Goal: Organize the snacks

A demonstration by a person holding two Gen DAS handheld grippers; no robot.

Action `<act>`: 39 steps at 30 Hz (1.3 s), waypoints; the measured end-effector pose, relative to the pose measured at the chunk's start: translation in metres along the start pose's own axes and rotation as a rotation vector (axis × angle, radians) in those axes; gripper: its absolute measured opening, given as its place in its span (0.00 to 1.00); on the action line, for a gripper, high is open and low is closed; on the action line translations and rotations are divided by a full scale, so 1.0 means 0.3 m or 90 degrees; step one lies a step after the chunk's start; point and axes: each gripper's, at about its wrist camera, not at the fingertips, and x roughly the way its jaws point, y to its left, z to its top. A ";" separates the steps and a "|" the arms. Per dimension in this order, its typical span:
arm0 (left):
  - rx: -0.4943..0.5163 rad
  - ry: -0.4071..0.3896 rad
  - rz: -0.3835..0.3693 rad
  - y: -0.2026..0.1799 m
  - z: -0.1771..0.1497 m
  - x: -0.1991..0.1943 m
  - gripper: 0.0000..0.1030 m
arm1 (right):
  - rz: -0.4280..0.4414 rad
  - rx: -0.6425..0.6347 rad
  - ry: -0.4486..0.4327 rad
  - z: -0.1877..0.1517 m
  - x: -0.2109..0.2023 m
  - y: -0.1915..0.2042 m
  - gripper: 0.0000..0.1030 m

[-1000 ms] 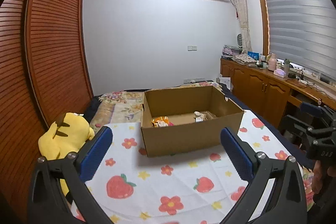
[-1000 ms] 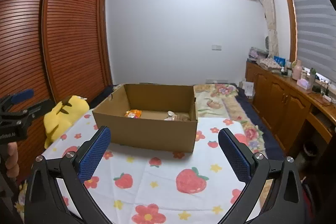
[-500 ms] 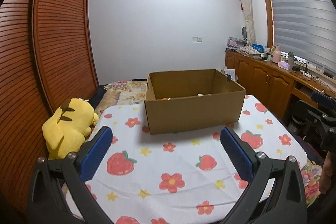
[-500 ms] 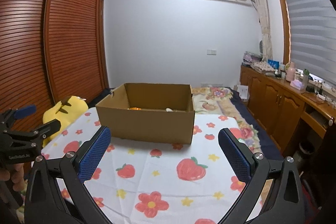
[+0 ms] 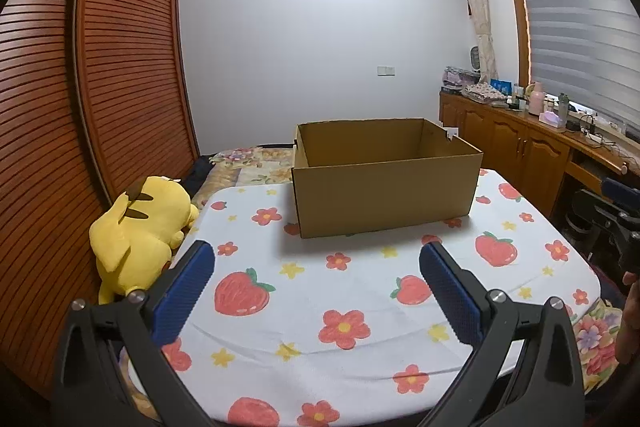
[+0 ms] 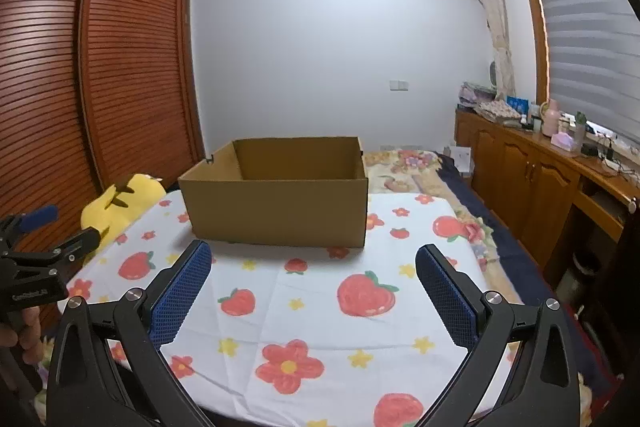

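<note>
An open brown cardboard box (image 5: 384,187) stands on a table with a white cloth printed with strawberries and flowers (image 5: 360,307). It also shows in the right wrist view (image 6: 280,203). Its inside is hidden from this low angle, so no snacks show. My left gripper (image 5: 316,267) is open and empty, held low over the near part of the table. My right gripper (image 6: 312,267) is open and empty too, in front of the box. The right gripper shows at the left view's right edge (image 5: 616,203); the left gripper shows at the right view's left edge (image 6: 36,259).
A yellow plush toy (image 5: 140,235) lies at the table's left edge beside a wooden slatted wardrobe (image 5: 80,127). A bed with a floral cover (image 6: 404,171) lies behind the table. A wooden sideboard (image 5: 520,147) with bottles runs along the right wall.
Both grippers have dropped lower and pulled back from the box. The snacks seen inside the box earlier are now hidden behind its front wall. Both stay open.
</note>
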 end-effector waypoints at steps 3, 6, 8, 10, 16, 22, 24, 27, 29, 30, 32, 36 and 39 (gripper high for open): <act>-0.001 -0.003 0.003 0.002 -0.001 -0.002 1.00 | -0.004 0.000 0.002 -0.004 0.001 -0.003 1.00; -0.001 -0.004 0.004 0.005 0.000 -0.003 1.00 | -0.007 -0.002 0.002 -0.004 0.001 -0.002 1.00; -0.001 -0.006 0.004 0.007 0.001 -0.006 1.00 | -0.007 -0.003 0.002 -0.005 0.001 -0.001 1.00; 0.000 -0.008 0.006 0.007 0.000 -0.009 1.00 | -0.008 -0.002 0.002 -0.005 0.001 -0.002 1.00; 0.002 -0.012 0.008 0.005 0.003 -0.016 1.00 | -0.008 0.002 0.004 -0.005 0.002 -0.006 1.00; 0.003 -0.013 0.010 0.005 0.003 -0.015 1.00 | -0.009 0.001 0.001 -0.005 0.002 -0.007 1.00; 0.003 -0.013 0.009 0.005 0.004 -0.015 1.00 | -0.009 0.002 0.002 -0.005 0.002 -0.009 1.00; 0.002 -0.014 0.009 0.004 0.003 -0.016 1.00 | -0.008 0.002 0.001 -0.004 0.002 -0.007 1.00; 0.003 -0.014 0.009 0.004 0.003 -0.017 1.00 | -0.009 0.001 0.001 -0.004 0.002 -0.007 1.00; 0.003 -0.015 0.010 0.003 0.002 -0.019 1.00 | -0.009 0.001 0.001 -0.004 0.002 -0.007 1.00; 0.004 -0.017 0.010 0.000 0.002 -0.022 1.00 | -0.008 0.002 0.002 -0.004 0.002 -0.007 1.00; 0.004 -0.019 0.011 -0.002 0.002 -0.026 1.00 | -0.008 0.002 0.002 -0.004 0.002 -0.008 1.00; 0.005 -0.019 0.011 -0.001 0.002 -0.026 1.00 | -0.009 0.002 0.001 -0.004 0.001 -0.006 1.00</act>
